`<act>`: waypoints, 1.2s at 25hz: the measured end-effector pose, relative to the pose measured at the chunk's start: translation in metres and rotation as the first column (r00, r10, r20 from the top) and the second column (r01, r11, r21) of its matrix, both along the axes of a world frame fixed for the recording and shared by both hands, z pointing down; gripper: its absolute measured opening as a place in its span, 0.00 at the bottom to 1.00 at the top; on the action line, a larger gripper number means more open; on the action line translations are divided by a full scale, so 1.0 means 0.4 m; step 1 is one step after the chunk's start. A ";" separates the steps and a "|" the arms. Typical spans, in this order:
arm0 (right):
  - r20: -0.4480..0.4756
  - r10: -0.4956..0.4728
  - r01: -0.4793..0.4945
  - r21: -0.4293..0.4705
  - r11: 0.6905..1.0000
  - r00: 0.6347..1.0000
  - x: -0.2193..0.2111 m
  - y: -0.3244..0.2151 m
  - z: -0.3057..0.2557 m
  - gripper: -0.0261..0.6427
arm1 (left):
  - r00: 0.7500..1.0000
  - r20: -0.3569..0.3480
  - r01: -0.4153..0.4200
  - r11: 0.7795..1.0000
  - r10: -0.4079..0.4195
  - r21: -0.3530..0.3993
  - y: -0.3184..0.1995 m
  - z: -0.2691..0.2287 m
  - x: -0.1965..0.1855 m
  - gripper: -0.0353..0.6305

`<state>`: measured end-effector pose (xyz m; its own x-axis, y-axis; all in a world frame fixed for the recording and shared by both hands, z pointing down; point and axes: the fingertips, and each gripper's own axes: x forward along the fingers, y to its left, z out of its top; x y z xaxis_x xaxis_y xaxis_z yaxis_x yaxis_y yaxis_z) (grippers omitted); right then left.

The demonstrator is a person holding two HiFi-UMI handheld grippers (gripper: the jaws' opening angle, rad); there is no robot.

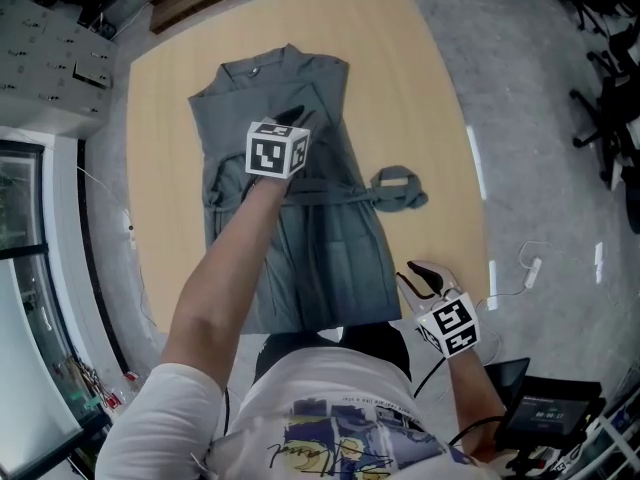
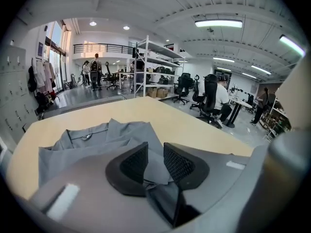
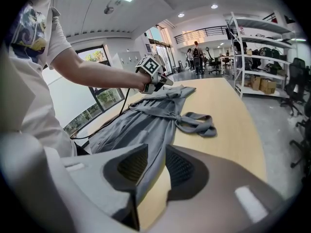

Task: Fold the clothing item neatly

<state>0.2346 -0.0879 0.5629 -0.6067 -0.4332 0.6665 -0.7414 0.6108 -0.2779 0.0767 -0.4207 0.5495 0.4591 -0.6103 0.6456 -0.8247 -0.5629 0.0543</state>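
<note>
Head view first: a grey garment (image 1: 340,238) lies lengthwise down the middle of the pale wooden table (image 1: 420,88). Its collar (image 1: 285,63) is at the far end and its hem is at the near edge, close to the person's white T-shirt (image 1: 330,408). A belt (image 1: 400,186) crosses the waist, and its loose loop trails onto bare wood to the right.

The left gripper (image 1: 292,118) reaches out over the chest of the garment, well up toward the collar, with its marker cube (image 1: 277,148) facing up. In the left gripper view, that gripper (image 2: 155,154) has its jaws a narrow way apart. A loose fold of the grey cloth (image 2: 87,149) sits in the gap, and the pads do not pinch it. The collar and a small button (image 2: 86,137) lie just beyond.

The right gripper (image 1: 415,276) is low at the near right corner of the garment, beside the hem. In the right gripper view, its jaws (image 3: 156,152) are also narrowly parted. The garment's right edge (image 3: 146,120) runs between them, with a strip of bare table (image 3: 228,110) showing beside it in the same gap. So the cloth lies there ungripped.

The same view shows the belt's loop (image 3: 197,123) lying on the wood to the right, and the other gripper (image 3: 163,80) far off over the collar end. A black cable (image 3: 97,132) hangs off the table's left side. Shelving (image 2: 155,67) and office chairs stand well beyond the far end of the table.
</note>
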 end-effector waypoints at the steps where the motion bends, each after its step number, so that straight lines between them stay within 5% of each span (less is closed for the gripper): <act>1: 0.001 -0.008 0.008 0.003 1.000 1.000 -0.004 -0.003 -0.001 0.20 | 1.000 -0.010 0.005 1.000 -0.005 0.006 0.008 -0.015 -0.008 0.21; 18: -0.022 -0.187 0.189 0.074 0.979 0.982 -0.106 -0.062 -0.032 0.20 | 0.992 -0.109 0.073 0.994 -0.064 0.079 0.318 -0.214 -0.211 0.21; 30: -0.115 -0.246 0.262 0.156 0.952 0.962 -0.351 0.166 -0.106 0.20 | 0.983 -0.182 0.022 0.994 -0.003 0.104 0.867 -0.235 -0.467 0.21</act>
